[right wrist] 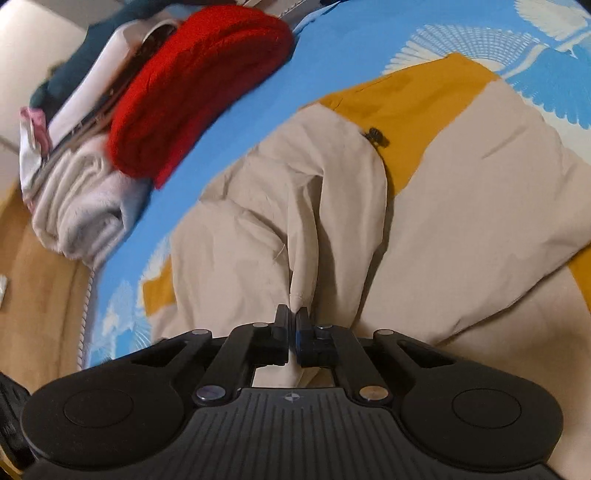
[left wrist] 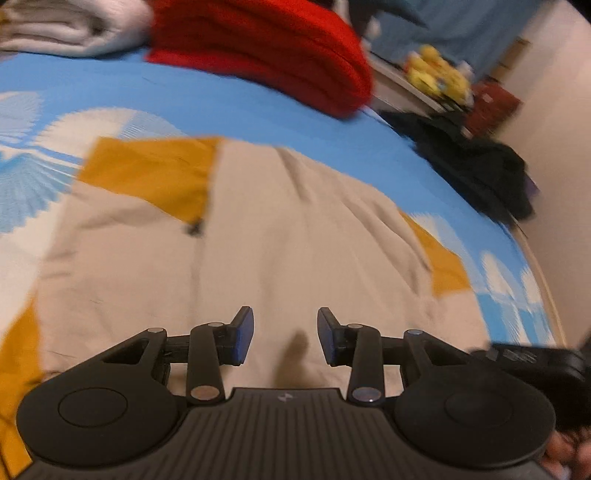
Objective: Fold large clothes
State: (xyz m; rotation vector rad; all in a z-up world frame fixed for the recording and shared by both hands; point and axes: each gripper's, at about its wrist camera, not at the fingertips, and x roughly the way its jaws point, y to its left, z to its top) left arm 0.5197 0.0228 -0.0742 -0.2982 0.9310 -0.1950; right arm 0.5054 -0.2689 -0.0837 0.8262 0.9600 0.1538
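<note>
I see the beige and mustard jacket [left wrist: 280,236] spread across the bed [left wrist: 258,114], filling the middle of both views. On my right wrist view a raised fold of its beige cloth [right wrist: 301,258] runs from 12 o'clock straight down into the right gripper [right wrist: 293,317], whose fingers [right wrist: 282,325] are pressed together on that fold, pinching its edge. On my left wrist view the left gripper [left wrist: 285,334] has its fingers [left wrist: 243,332] spread apart with nothing between them; the jacket lies flat beneath and ahead of them, and I cannot tell whether they touch it. A mustard panel [left wrist: 151,173] sits at 11 o'clock, another at 3 o'clock. Beyond the jacket, at 12 o'clock, lies a folded red knit [left wrist: 266,48], with folded white cloth [left wrist: 62,26] at its left. A dark heap of clothing [left wrist: 476,166] sits at 2 o'clock by the bed's edge.
</note>
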